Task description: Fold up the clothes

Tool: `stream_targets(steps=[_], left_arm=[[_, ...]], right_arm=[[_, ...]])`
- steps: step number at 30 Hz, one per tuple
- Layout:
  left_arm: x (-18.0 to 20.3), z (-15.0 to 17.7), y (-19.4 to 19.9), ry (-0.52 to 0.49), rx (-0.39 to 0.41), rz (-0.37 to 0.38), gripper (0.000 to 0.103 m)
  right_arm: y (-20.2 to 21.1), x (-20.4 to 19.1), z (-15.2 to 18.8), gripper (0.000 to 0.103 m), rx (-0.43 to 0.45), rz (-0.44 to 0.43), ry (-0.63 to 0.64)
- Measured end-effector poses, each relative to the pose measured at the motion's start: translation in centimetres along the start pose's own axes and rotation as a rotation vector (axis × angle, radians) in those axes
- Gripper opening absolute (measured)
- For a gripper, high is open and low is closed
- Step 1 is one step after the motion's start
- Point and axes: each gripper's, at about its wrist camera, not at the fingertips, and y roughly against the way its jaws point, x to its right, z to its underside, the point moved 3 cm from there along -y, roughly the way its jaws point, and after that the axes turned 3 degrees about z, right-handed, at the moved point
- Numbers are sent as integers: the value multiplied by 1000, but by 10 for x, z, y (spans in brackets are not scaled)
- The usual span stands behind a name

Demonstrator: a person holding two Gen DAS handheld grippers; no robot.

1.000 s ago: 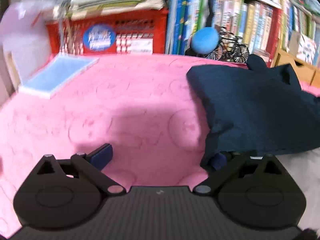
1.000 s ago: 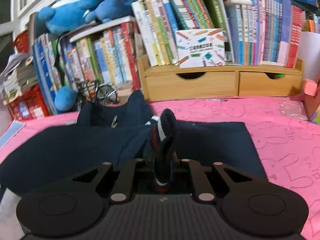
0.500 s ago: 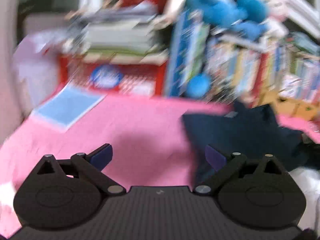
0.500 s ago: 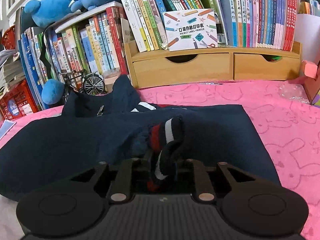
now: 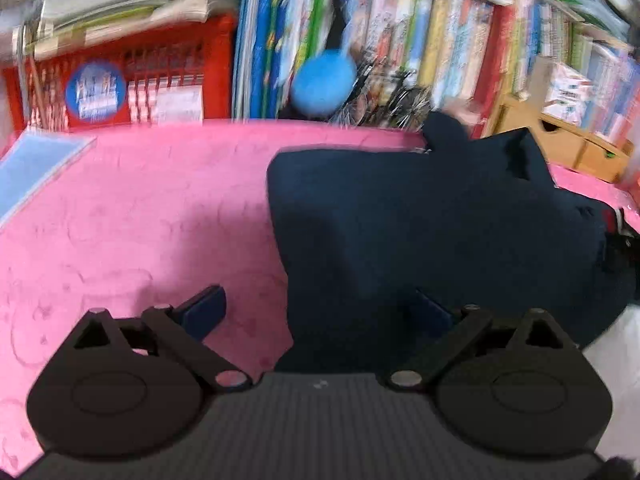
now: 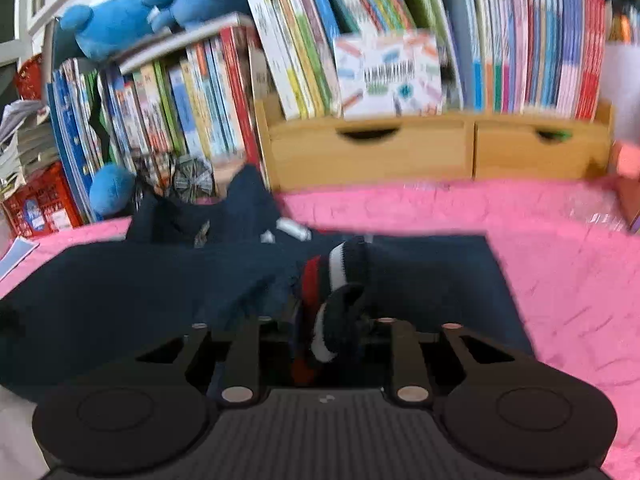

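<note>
A navy blue sweater [image 5: 420, 220] lies spread on the pink cloth [image 5: 140, 208], its collar end toward the bookshelf. My left gripper [image 5: 318, 306] is open and straddles the sweater's near left edge: the left finger is over pink cloth, the right finger over navy fabric. In the right wrist view the sweater [image 6: 120, 288] spreads to the left. Its red, white and navy striped cuff [image 6: 332, 268] sticks up between the jaws of my right gripper [image 6: 330, 332], which is shut on it.
A red crate [image 5: 120, 88] stacked with papers and a blue booklet [image 5: 36, 164] sit at the far left. Rows of books, a blue plush ball [image 5: 324, 80] and a toy bicycle [image 6: 192, 176] line the back. A wooden drawer unit [image 6: 400, 148] stands behind the sweater.
My left gripper swung up and came back down, still open, now with the sweater's edge between its fingers. The right gripper kept hold of the cuff and shifted slightly.
</note>
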Motion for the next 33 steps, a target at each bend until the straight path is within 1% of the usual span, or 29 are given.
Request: stream_targets(steps=[1, 2, 3, 4, 5, 6, 7, 9, 10, 11, 12, 13, 14, 15, 17, 20, 22, 24, 28, 31, 32, 33], left_arm=[[-2, 4, 4, -18, -5, -17, 101], [0, 5, 7, -38, -13, -29, 101], [0, 4, 9, -52, -21, -34, 101], [-2, 1, 14, -55, -8, -40, 101], [-3, -3, 20, -58, 6, -45, 101], [-4, -6, 25, -61, 20, -51, 101], [-5, -10, 30, -65, 34, -56, 101], [7, -22, 23, -69, 49, -20, 101], [13, -27, 19, -71, 56, -1, 101], [19, -33, 15, -73, 63, 17, 101], [25, -39, 12, -75, 70, 35, 102], [31, -45, 8, -77, 78, 54, 103], [38, -51, 4, -79, 85, 72, 103], [44, -57, 1, -81, 92, 91, 103], [43, -56, -22, -19, 40, 112, 102], [33, -48, -32, -13, 24, 73, 103], [27, -42, -38, -9, 14, 46, 103], [21, -37, -44, -5, 4, 19, 103], [20, -34, -48, -14, -1, -10, 103], [19, -35, -48, -8, 2, -11, 103], [20, -35, -48, -9, 2, -14, 103], [20, -35, -48, -9, 2, -16, 103]], right_arm=[[0, 0, 1, 42, 1, -3, 0], [1, -1, 1, 58, 4, -3, 3], [4, -2, 0, 75, 15, 18, 9], [9, -3, -2, 78, 29, 47, 17], [13, -4, -4, 78, 42, 75, 24], [24, -4, -6, 79, 77, 97, 17], [39, -5, -9, 81, 139, 97, 3], [69, -11, -13, 100, 284, 72, -28], [82, -15, -15, 103, 352, 55, -40], [85, -24, -20, 101, 357, 26, -27], [77, -37, -21, 87, 308, -2, -2], [67, -51, -22, 76, 249, -27, 24], [57, -65, -23, 53, 190, -52, 50], [47, -79, -24, 47, 130, -77, 76], [30, -103, -22, 47, 58, -95, 100], [0, -129, -18, 47, -14, -78, 132], [-14, -131, -14, 48, -46, -57, 145], [-27, -130, -12, 50, -73, -33, 154], [-35, -113, -15, 51, -52, 65, 168], [-37, -98, -17, 51, -50, 139, 172], [-38, -91, -19, 49, -50, 157, 174], [-38, -86, -20, 46, -54, 159, 170]])
